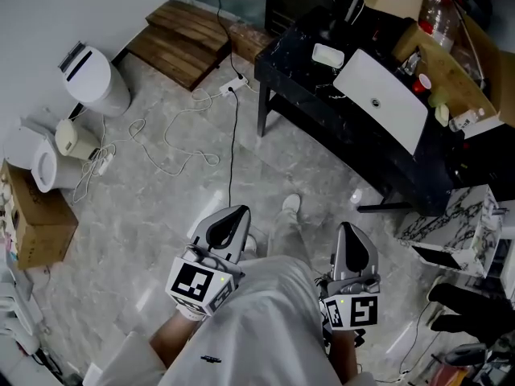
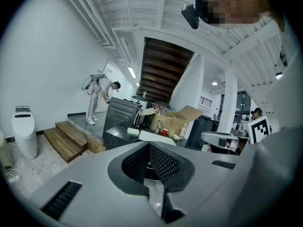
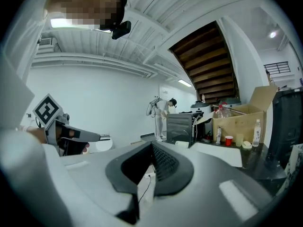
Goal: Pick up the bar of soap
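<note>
A small pale bar of soap (image 1: 327, 55) lies on the dark table (image 1: 302, 95) at the far side of the room, next to a white slab (image 1: 382, 95). The left gripper view shows the soap (image 2: 133, 131) far ahead, and so does the right gripper view (image 3: 182, 144). My left gripper (image 1: 234, 213) and right gripper (image 1: 348, 230) hang side by side over the marble floor, close to my body and well short of the table. Both are shut with nothing between the jaws, as the left gripper (image 2: 147, 146) and right gripper (image 3: 151, 146) show in their own views.
Cables (image 1: 173, 135) trail across the floor between me and the table. Wooden steps (image 1: 189, 43) and a white bin (image 1: 96, 79) stand at the left. A cardboard box (image 1: 451, 63) with bottles sits on the table's right. A marbled box (image 1: 459, 223) is at the right. Another person (image 2: 97, 96) stands far off.
</note>
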Motion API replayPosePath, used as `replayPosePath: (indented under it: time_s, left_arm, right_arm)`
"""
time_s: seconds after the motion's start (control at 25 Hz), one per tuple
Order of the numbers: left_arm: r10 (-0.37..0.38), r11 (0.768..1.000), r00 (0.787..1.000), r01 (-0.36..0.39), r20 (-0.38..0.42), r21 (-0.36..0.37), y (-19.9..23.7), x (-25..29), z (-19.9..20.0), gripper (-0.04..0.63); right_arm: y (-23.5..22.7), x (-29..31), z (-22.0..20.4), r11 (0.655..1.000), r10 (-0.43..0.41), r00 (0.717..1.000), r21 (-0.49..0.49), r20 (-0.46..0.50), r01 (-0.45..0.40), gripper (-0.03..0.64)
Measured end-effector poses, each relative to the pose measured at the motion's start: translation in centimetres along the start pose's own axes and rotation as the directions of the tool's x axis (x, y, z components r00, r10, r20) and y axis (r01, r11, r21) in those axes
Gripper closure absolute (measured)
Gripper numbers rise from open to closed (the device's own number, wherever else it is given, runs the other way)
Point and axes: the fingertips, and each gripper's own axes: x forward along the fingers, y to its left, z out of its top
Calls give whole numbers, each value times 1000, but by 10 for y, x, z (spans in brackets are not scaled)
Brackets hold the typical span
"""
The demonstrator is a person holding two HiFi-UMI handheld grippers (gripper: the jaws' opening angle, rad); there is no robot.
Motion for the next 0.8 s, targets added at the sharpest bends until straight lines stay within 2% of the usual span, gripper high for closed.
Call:
replayPosePath:
  time_s: [0.24,0.44,0.8]
  left_arm:
    - [32,999,999,-32,-6,15,10,51,22,588]
    - [14,999,1000,-13,-22,34,11,109,46,588]
    - [3,997,1000,0,-30,72,-12,198,81,588]
  right_arm:
    - [-46,43,10,1000,9,1000,9,2,-9,607]
    - [-87,84,26,1000,11,1000,7,14,-11,607]
    - [-165,126,34,999,16,1000,46,23,-17,607]
